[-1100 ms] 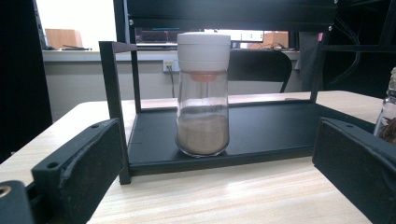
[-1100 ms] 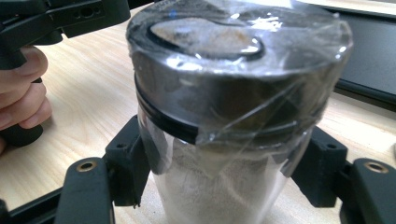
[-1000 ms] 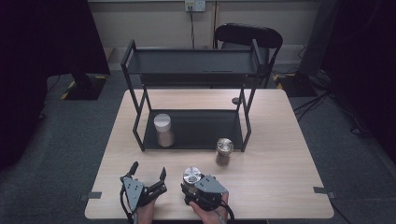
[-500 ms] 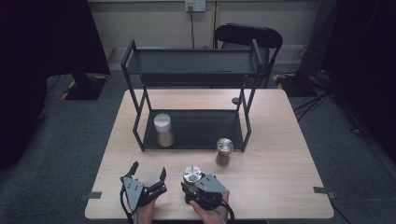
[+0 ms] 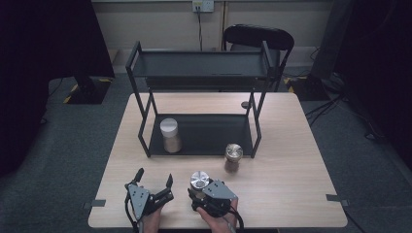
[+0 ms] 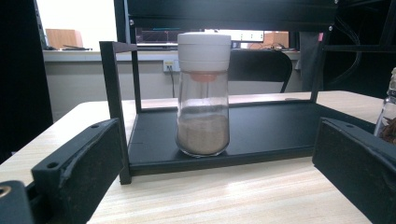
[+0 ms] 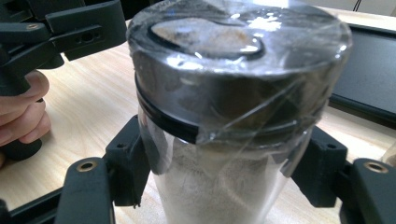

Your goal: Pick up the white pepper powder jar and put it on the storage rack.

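Dark curtains and a grey floor surround the desk, a pale wooden top with a black two-tier rack standing toward its far edge. On the rack's lower shelf, at the left end, sits a white-capped jar of brown powder; a second shaker stands on the desk just in front of the rack's right leg. Near the front edge, the right gripper is clamped around the metal-lidded jar, its jaws pressing the glass body just below the lid, with plastic film wrapped over the top. The left gripper, beside it at the front edge, stands wide open and holds nothing, facing the white-capped jar.

The step in hand looks like carrying the gripped jar to the rack. To do it well, keep it upright, lift clear of the desk before moving, and pass left of the loose shaker so it is not knocked over.

Compared with the earlier frames nothing has shifted: both grippers and all three jars sit where they were.
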Tool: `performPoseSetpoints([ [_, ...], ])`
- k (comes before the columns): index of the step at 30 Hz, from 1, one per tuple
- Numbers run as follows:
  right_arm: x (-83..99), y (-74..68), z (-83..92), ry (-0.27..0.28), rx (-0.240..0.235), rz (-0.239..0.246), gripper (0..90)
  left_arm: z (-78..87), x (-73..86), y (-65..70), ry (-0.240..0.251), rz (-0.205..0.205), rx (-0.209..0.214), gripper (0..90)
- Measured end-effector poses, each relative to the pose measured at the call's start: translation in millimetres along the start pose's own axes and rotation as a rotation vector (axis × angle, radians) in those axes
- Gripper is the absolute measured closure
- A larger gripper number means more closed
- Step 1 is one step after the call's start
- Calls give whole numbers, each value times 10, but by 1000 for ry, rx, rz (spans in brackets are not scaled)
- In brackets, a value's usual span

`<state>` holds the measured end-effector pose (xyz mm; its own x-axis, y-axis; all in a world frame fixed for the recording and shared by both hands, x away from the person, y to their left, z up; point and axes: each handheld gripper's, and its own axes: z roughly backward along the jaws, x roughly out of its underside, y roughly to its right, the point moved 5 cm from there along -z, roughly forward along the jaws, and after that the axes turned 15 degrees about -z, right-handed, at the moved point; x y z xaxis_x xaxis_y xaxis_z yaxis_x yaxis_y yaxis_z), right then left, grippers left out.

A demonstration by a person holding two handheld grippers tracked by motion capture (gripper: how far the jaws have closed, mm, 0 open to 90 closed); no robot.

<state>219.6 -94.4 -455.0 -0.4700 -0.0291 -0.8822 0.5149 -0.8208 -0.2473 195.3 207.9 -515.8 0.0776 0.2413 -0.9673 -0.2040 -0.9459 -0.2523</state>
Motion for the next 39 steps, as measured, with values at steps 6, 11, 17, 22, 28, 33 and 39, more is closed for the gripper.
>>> performPoseSetpoints([
  [6, -14, 11, -7, 1, -2, -1, 309, 0, 0, -1, 0, 0, 1, 14],
  [11, -60, 11, -10, 6, -1, 7, 309, 0, -1, 0, 0, 0, 0, 15],
  [17, -107, 14, -12, 10, -4, 10, 309, 0, -1, -1, -1, 0, 1, 15],
  [22, -137, 18, -33, 10, -4, 5, 309, 0, 0, 0, 0, 0, 0, 15],
  [28, -193, 25, -55, 13, -9, 1, 309, 0, 0, 1, 0, 0, -1, 15],
  [33, -233, 31, -86, 14, -14, -4, 309, 0, 0, -1, 0, 1, 0, 15],
  [39, -286, 58, -139, 12, -18, -7, 309, 0, 0, 0, 0, 0, -1, 15],
])
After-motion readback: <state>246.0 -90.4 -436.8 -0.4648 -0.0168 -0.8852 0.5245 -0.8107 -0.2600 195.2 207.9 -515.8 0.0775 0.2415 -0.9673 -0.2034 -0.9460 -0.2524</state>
